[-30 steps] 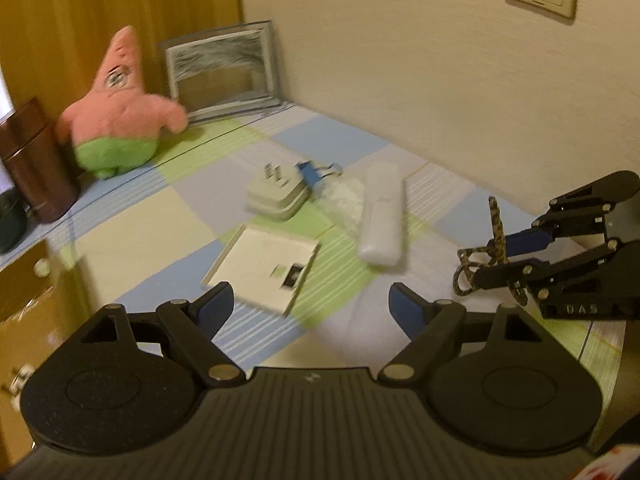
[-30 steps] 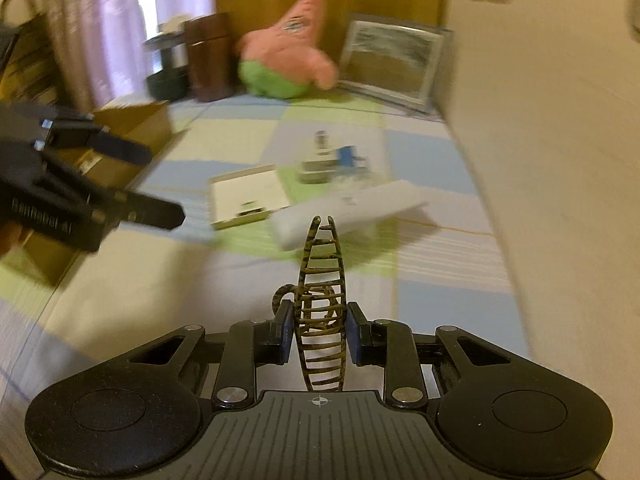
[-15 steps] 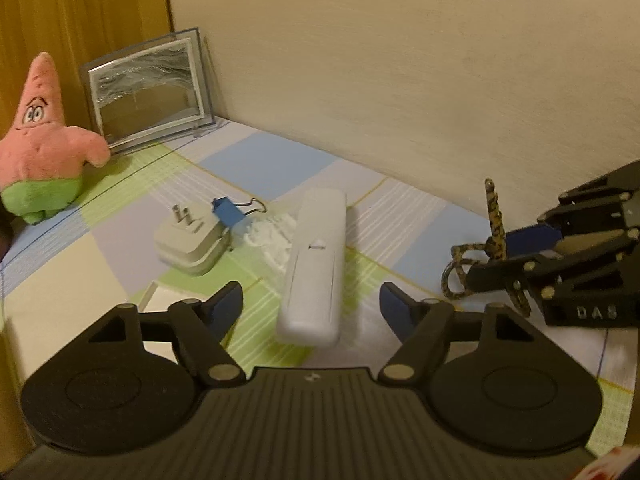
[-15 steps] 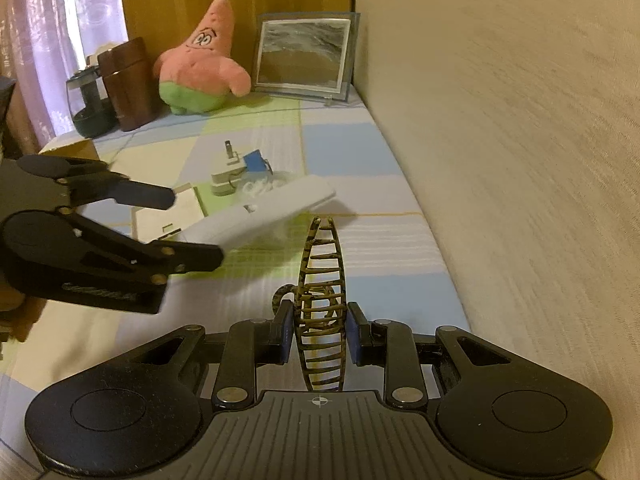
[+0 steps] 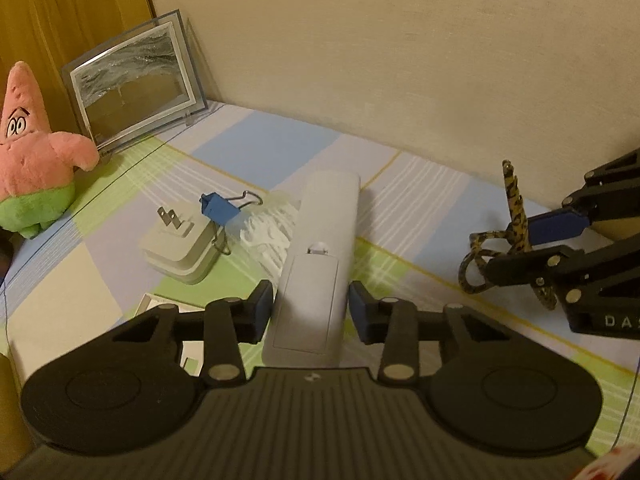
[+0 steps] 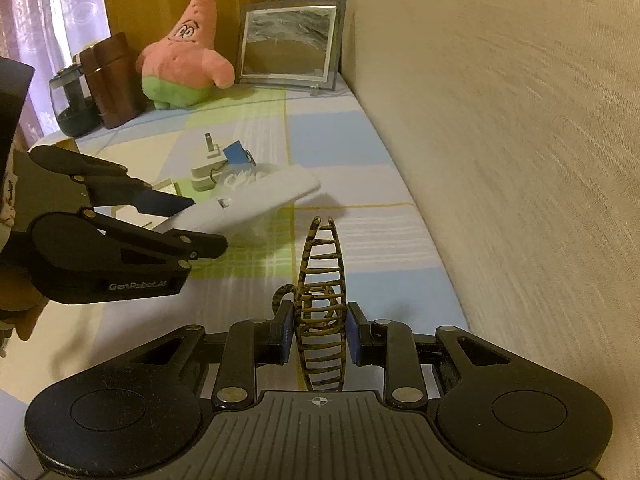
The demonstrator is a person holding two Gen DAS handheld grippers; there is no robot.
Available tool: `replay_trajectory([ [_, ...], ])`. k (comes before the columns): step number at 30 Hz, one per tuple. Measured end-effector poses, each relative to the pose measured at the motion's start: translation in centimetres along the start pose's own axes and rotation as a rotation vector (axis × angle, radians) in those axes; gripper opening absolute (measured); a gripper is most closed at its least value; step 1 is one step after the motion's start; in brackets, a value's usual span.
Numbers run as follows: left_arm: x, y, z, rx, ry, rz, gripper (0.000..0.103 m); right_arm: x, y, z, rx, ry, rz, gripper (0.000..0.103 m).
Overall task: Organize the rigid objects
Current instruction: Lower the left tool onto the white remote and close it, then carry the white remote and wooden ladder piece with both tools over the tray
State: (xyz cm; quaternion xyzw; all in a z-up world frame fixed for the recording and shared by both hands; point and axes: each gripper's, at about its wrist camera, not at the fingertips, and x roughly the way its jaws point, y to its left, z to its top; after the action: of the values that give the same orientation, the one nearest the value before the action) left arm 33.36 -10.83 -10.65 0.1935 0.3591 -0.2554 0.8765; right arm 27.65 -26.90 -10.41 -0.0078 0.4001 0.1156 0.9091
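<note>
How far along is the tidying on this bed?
Nothing looks put away yet. In hand: the left gripper clamps the white remote, and the right gripper holds a leopard-print hair clip. Left lying: the plug adapter, blue binder clip and white box.

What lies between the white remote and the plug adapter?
A blue binder clip and crumpled clear plastic lie between remote and adapter, clearest in the left wrist view.

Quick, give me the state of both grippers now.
Left gripper: fingers shut on the white remote.
Right gripper: fingers shut on the leopard-print hair claw.
</note>
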Motion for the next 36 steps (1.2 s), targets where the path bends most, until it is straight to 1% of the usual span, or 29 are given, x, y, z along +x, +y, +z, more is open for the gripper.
replay_trajectory([
  [6,-1.4,0.2,-0.8,-0.02,0.005,0.0,0.034,0.2,0.1,-0.2,0.008,0.008,0.007,0.024],
  [11,-3.1,0.5,-2.9,-0.066,0.004,0.018,0.034,0.2,0.3,-0.2,0.009,0.003,0.016,0.024],
  [14,-3.4,0.5,-4.1,-0.099,0.001,0.029,0.034,0.1,0.5,-0.2,0.009,0.0,0.021,0.024],
  [17,-3.2,0.5,-4.4,-0.114,0.002,0.042,0.034,0.1,0.7,-0.2,0.009,-0.001,0.025,0.024],
  [29,-1.2,0.8,-3.0,-0.126,0.006,0.024,0.036,0.1,0.6,0.0,0.02,-0.003,0.023,0.024],
  [31,-1.0,0.8,-2.8,-0.119,0.014,0.022,0.034,0.1,0.6,0.0,0.022,0.0,0.023,0.024],
  [36,-1.7,0.9,-2.7,-0.132,0.019,0.021,0.033,0.0,0.7,0.1,0.038,0.005,0.016,0.024],
])
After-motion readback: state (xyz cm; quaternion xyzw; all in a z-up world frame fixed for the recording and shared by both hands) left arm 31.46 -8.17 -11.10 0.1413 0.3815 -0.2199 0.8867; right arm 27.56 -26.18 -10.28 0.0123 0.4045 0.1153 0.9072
